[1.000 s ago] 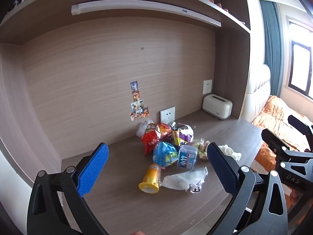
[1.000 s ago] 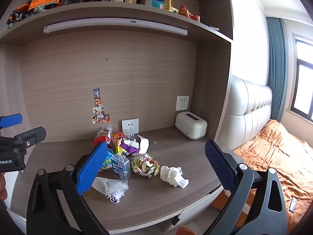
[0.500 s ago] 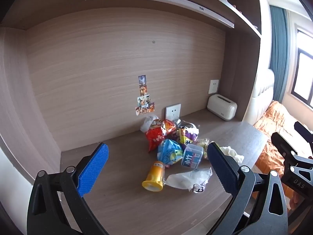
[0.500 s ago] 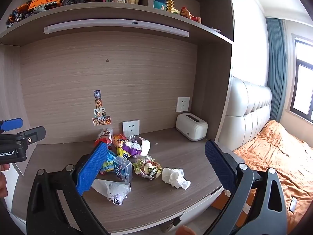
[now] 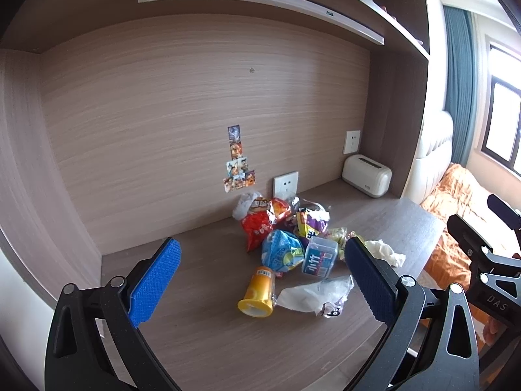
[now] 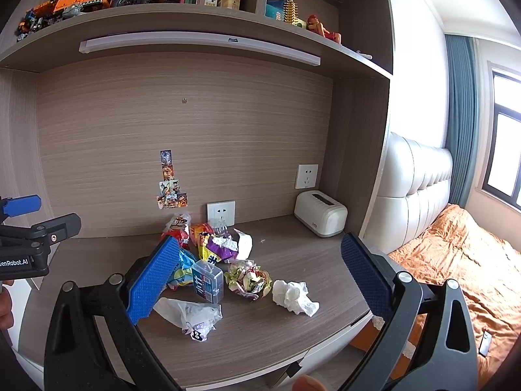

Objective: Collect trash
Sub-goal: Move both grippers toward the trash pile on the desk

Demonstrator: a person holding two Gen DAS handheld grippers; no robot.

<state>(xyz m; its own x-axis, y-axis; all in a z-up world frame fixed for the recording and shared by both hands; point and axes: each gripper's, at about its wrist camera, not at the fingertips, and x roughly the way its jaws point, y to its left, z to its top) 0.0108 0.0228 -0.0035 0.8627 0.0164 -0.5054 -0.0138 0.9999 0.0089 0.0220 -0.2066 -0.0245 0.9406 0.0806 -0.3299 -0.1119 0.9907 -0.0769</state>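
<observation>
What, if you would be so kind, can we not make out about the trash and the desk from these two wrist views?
- Yellow cup: shown in the left wrist view; in the right wrist view the right claw's blue finger covers that spot.
- Blue snack bag: partly behind that finger in the right wrist view.
- Crumpled tissue: partly hidden by the left claw's finger in the left wrist view.
- No bin appears in either view.
- Wrapper print is too small to read.

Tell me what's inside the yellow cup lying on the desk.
The yellow cup lies on its side, mouth toward the left camera; its inside looks pale and empty. The deepest part is too dim to see.
</observation>
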